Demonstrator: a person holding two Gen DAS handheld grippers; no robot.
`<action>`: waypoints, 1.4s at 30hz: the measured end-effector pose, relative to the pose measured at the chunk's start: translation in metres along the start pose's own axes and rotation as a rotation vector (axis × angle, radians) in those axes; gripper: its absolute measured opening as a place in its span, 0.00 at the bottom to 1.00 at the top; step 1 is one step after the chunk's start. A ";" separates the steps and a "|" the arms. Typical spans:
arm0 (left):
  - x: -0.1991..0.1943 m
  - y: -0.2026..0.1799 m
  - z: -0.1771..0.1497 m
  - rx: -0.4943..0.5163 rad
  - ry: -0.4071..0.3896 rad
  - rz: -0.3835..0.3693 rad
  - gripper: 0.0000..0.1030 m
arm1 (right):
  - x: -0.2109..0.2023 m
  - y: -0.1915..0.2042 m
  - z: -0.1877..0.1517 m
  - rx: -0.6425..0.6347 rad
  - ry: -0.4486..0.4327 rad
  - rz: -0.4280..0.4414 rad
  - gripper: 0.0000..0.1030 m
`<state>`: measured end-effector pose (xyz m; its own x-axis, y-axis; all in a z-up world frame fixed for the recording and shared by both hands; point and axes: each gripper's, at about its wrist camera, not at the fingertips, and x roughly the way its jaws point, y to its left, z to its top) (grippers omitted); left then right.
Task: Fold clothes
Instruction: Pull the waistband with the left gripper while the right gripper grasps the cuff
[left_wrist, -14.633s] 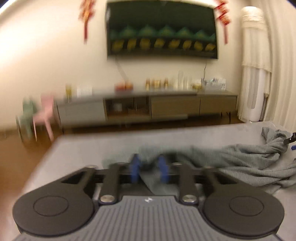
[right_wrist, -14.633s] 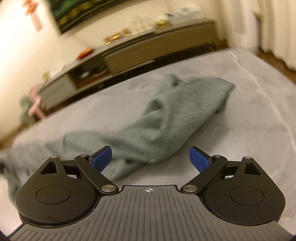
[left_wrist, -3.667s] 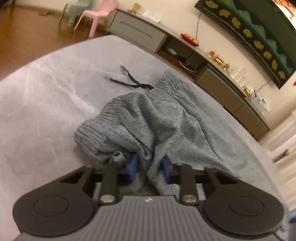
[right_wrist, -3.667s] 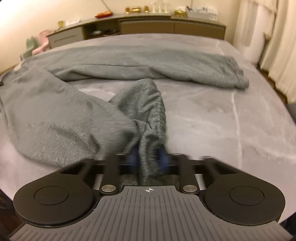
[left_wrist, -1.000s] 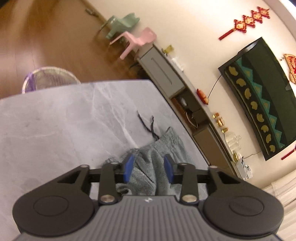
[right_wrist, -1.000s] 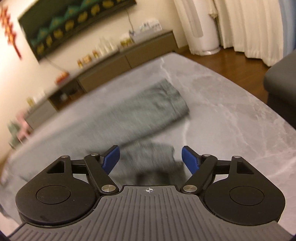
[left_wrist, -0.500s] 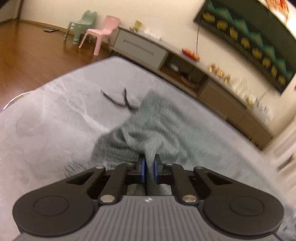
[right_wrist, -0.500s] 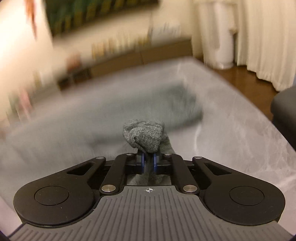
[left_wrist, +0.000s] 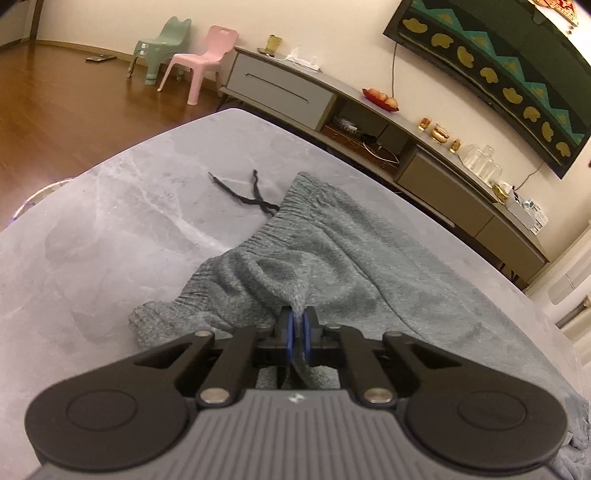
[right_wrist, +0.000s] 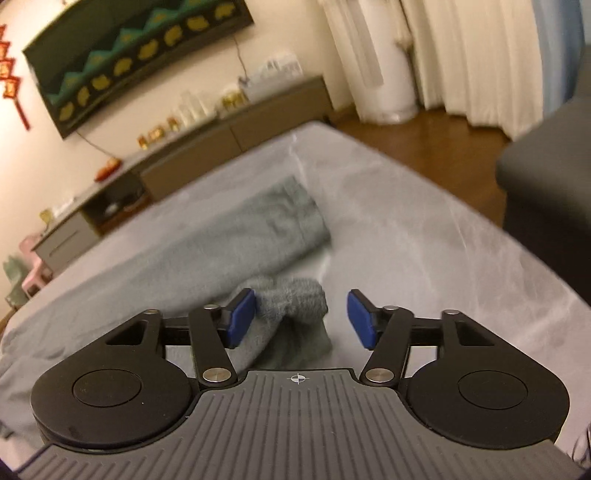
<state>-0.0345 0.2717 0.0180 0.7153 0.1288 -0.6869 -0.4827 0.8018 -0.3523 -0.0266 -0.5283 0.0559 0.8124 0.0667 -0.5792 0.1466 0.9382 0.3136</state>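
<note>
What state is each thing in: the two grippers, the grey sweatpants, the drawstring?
left gripper: shut on a pinch of fabric near the waistband.
right gripper: open, jaws just opened; bunched cuff lies between them, not pressed.
grey sweatpants: spread on the table, rumpled, not yet folded.
drawstring: loose, trailing on the table.

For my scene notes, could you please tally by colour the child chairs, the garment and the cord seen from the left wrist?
Pink: 1, the pink chair
Green: 1, the green chair
Grey: 1, the sweatpants
Black: 1, the drawstring
Total: 4
</note>
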 end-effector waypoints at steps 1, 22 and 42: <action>0.000 -0.002 -0.002 0.011 0.000 0.001 0.06 | 0.006 0.006 0.001 -0.038 0.003 0.006 0.73; -0.011 -0.002 0.000 0.042 -0.010 0.026 0.05 | 0.016 0.026 -0.017 -0.291 0.215 0.122 0.58; -0.053 0.028 0.038 0.133 -0.120 -0.067 0.27 | 0.010 0.031 0.021 -0.055 -0.103 -0.105 0.72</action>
<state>-0.0675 0.3096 0.0686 0.8025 0.1353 -0.5811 -0.3667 0.8801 -0.3015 -0.0024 -0.5053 0.0755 0.8485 -0.0650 -0.5252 0.2047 0.9554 0.2126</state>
